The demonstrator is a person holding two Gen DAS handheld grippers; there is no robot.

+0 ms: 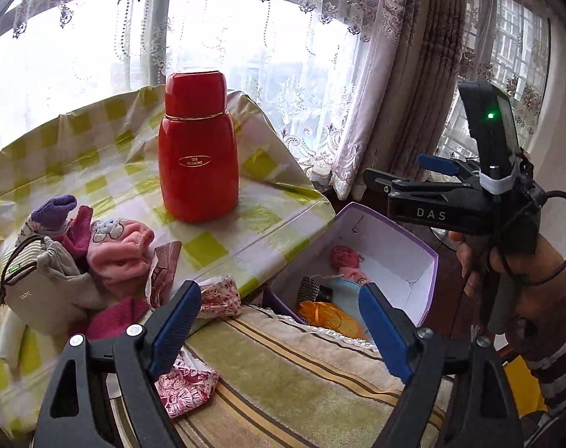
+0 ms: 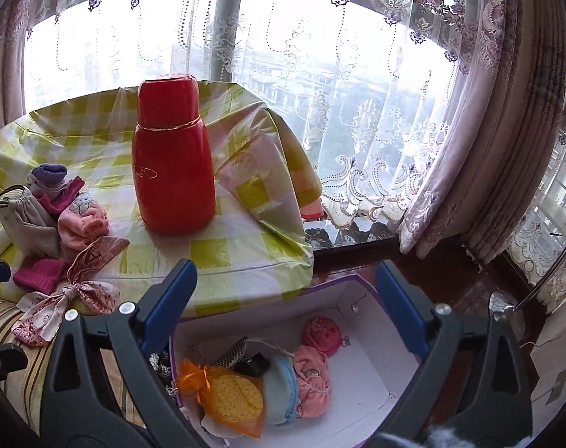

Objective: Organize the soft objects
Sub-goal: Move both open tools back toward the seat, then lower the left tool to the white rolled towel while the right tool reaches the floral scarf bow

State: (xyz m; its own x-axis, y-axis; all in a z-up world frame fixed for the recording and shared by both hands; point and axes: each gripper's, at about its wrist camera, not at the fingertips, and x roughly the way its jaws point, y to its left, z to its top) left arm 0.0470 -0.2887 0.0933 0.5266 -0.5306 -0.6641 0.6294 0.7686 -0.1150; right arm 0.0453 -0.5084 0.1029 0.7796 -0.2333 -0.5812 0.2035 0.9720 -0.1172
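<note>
A checked tabletop [image 2: 215,261] carries a red flask [image 2: 172,160] and a heap of soft things [image 1: 96,257], beside a white box [image 2: 368,366] holding more pouches [image 2: 283,384], while both claws, left [image 1: 279,321] and right [image 2: 283,298], gape empty.

The left claw [image 1: 279,330] is a black plastic frame with triangular cut-outs, silver screw heads at its pivots, and two blue ribbed pads [image 1: 174,330] set wide apart. The right claw [image 2: 284,308] is built alike: black arms, silver screws, blue pads. From the left camera, at three o'clock, the right claw's body [image 1: 462,209] shows white letters "DAS", a black upright module with a green light, white tape wrapped round its base, and a thin black cable looping off to the right. The hand [image 1: 481,261] on its grip wears a dark-and-light striped sleeve [image 1: 555,358].
</note>
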